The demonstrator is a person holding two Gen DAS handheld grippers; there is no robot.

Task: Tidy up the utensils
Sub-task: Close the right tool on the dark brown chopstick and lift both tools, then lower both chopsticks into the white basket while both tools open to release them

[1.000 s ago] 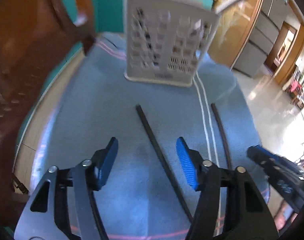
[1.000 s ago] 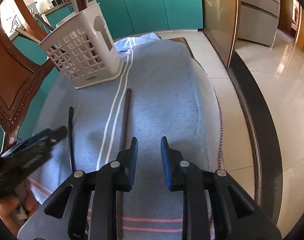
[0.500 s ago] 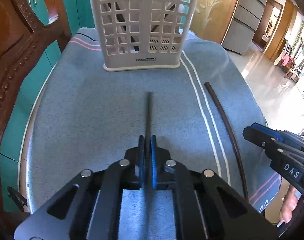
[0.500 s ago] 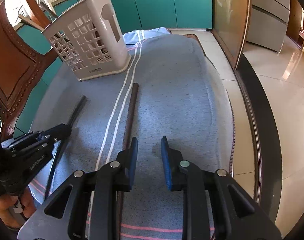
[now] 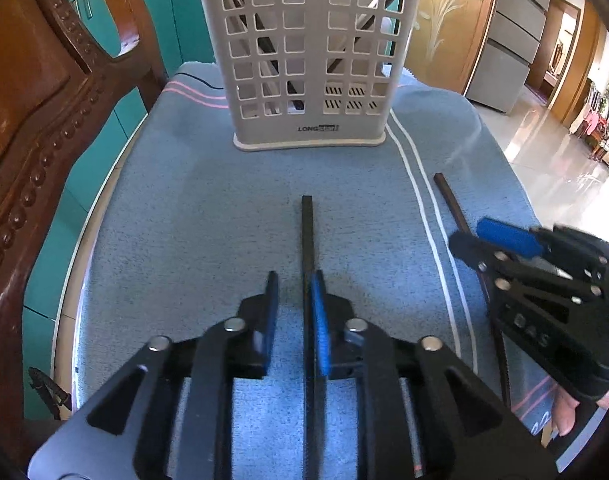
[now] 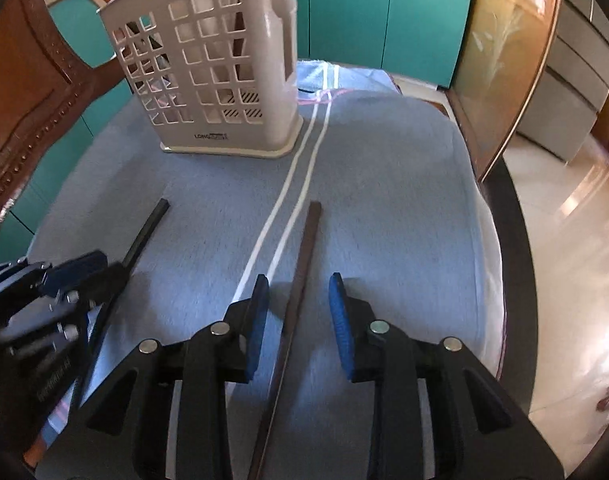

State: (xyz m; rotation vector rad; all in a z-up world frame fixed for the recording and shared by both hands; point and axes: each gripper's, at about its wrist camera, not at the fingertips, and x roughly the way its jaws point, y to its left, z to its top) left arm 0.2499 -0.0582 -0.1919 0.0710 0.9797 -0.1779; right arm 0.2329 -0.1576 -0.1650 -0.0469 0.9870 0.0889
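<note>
1. The black chopstick lies flat on the blue towel, running lengthwise toward the white utensil basket, its far tip well short of the basket's base.
2. The left gripper straddles the near part of this chopstick. The stick sits against the inner face of the right-hand blue pad, while a gap shows between it and the other pad, so the fingers are parted and not clamped on it.
3. The brown chopstick lies on the same towel, just to the right of the towel's pair of white stripes and angled slightly, far tip pointing toward the basket's side.
4. The right gripper stands wide open over the brown chopstick, which passes between the two pads, apart from both.
5. In the left wrist view the right gripper appears at the right edge, over the brown stick's near portion.
6. The basket stands upright at the towel's far end, dark utensils visible through its grid.
7. A carved wooden chair back rises on the left, with teal cabinets behind.
</note>
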